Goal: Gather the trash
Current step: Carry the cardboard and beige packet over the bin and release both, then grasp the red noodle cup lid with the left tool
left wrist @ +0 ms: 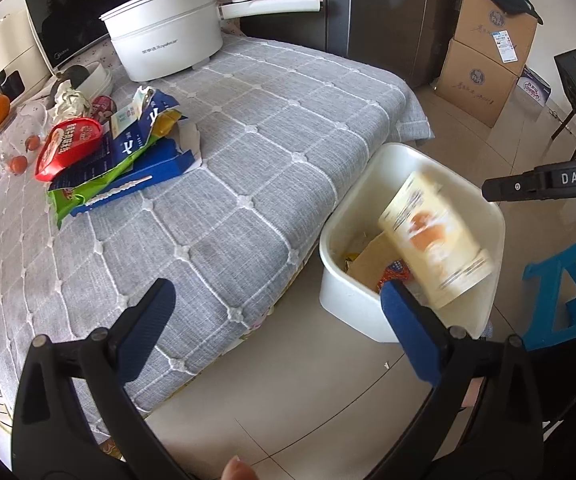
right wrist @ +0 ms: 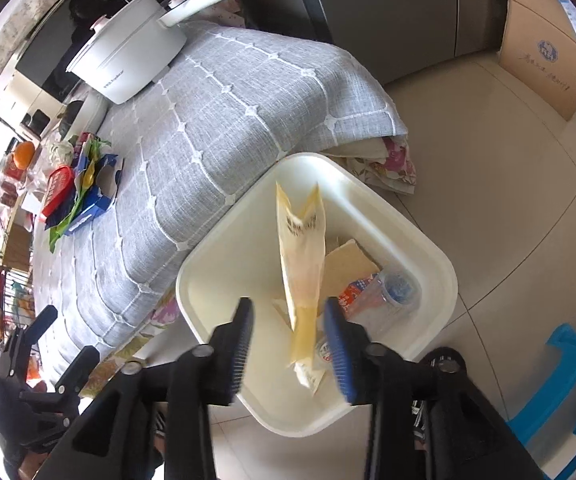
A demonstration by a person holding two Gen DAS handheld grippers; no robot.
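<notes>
A white bin (left wrist: 339, 300) (right wrist: 403, 232) stands on the floor at the table's edge, with cardboard, a wrapper and a clear plastic cup (right wrist: 395, 288) inside. A blurred cream-yellow snack bag (left wrist: 435, 240) (right wrist: 301, 264) is in the air over the bin, loose between the open fingers of my right gripper (right wrist: 293, 344). My left gripper (left wrist: 276, 320) is open and empty over the table's front edge. A pile of trash lies on the table's left: a red packet (left wrist: 68, 146) (right wrist: 58, 190), a green bag (left wrist: 100, 184), a torn blue carton (left wrist: 156, 156) (right wrist: 104, 188) and crumpled paper (left wrist: 70, 100).
A grey checked cloth (left wrist: 248, 152) covers the table. A white electric pot (left wrist: 168, 36) (right wrist: 128, 60) stands at the back by a microwave (left wrist: 64, 28). Cardboard boxes (left wrist: 483, 60) stand on the floor at the far right. A blue plastic stool (left wrist: 559, 296) (right wrist: 567, 380) stands right of the bin.
</notes>
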